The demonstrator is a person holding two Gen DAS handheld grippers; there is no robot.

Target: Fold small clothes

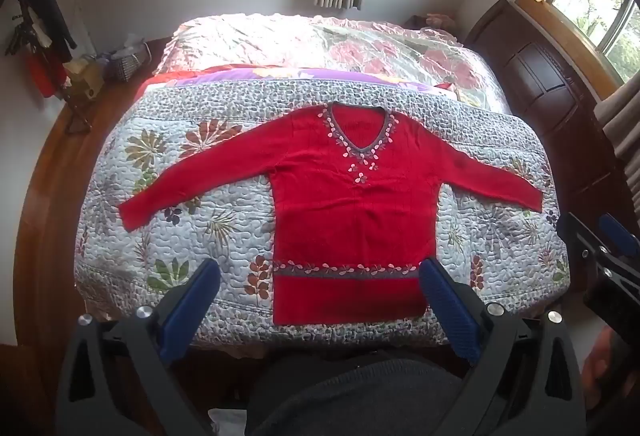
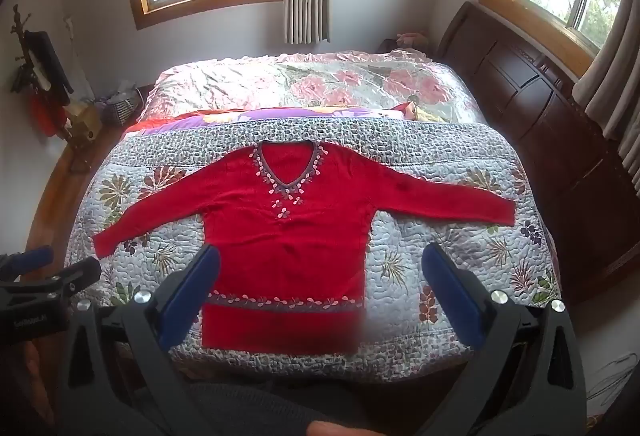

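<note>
Red sweater [image 1: 344,204] lies flat, sleeves spread, at near edge of the bed [image 1: 120,268]. Left claw [image 1: 320,300] & right claw [image 2: 320,292] both wide open, empty. First grip sleeve cuffs, fold inward w/o wrinkles.

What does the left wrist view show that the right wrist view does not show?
Only the left wrist view shows the right tool at its right edge. Only the right wrist view shows the left tool at its left edge, and more of the dark headboard. Both show the red sweater lying flat and unfolded, sleeves spread, on the floral quilt, with both tools open and holding nothing.
</note>
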